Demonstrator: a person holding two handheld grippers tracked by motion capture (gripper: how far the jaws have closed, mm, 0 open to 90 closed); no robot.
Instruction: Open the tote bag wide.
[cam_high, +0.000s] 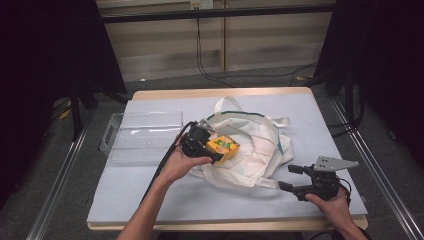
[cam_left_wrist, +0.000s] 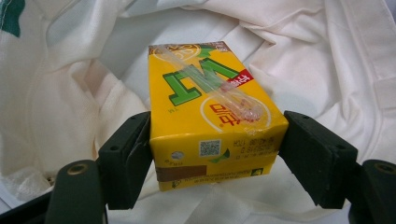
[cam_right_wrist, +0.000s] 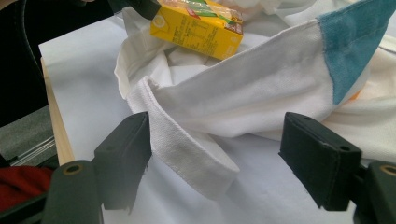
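A yellow drink carton with a wrapped straw on its face is held just above the open mouth of a white cloth tote bag. My left gripper is shut on it, with both black pads pressed flat against the carton's sides. The bag's cloth lies under and around it. My right gripper rests near the bag's front right corner. Its jaws stand open either side of a folded bag strap without pressing it. The carton shows beyond, at the top.
A clear plastic bin lies on the pale blue table cover to the left of the bag. The bag has a blue patch near its right side. The table's wooden edge runs close by.
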